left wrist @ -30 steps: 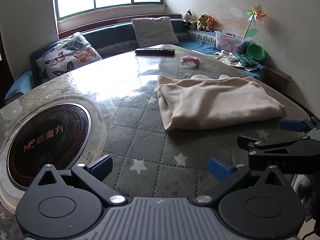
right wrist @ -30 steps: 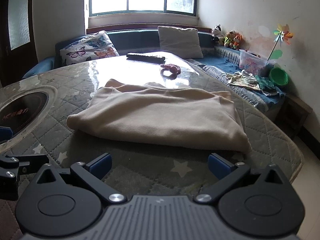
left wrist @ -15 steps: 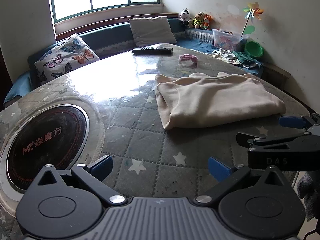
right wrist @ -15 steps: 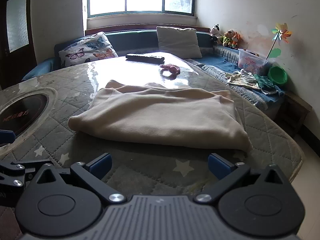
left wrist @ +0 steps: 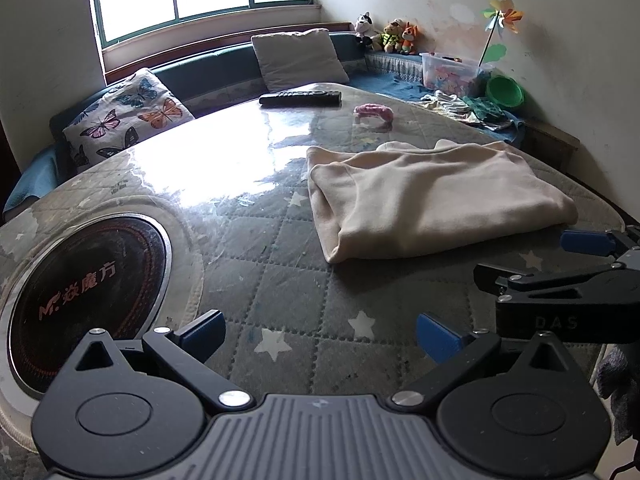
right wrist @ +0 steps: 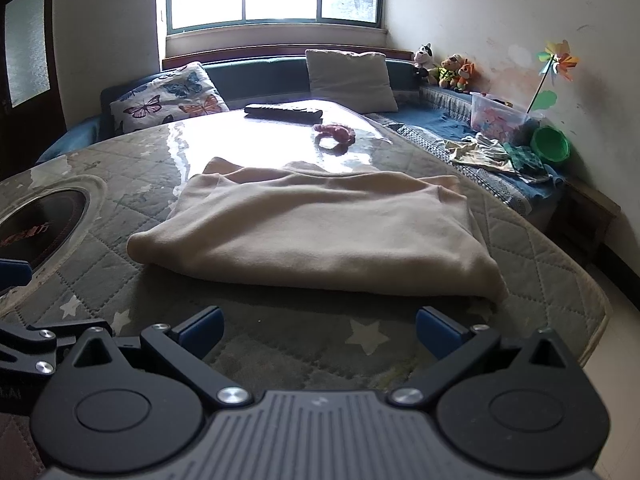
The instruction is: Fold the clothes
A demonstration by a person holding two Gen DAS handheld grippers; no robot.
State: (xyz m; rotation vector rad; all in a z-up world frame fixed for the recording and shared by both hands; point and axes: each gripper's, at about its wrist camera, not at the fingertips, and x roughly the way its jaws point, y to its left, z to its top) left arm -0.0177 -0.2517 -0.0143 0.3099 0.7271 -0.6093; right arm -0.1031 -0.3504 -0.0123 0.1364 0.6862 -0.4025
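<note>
Cream garment (right wrist: 320,236) lies folded flat on quilted table (right wrist: 280,344); both hand-held grippers (left wrist: 320,332) (right wrist: 318,330) gape empty.

1. I am seeing the folded garment (right wrist: 316,236) lying on the worktop (right wrist: 280,344), just ahead of my right tool (right wrist: 318,326).
2. My left tool (left wrist: 320,330) is hovering to the garment's left, with the round inset burner (left wrist: 86,288) sitting further left.
3. Behind the garment, a small toy (right wrist: 336,134) and a remote (right wrist: 282,112) are lying on the worktop.
4. Cushions (right wrist: 352,74) are leaning on the bench behind.
</note>
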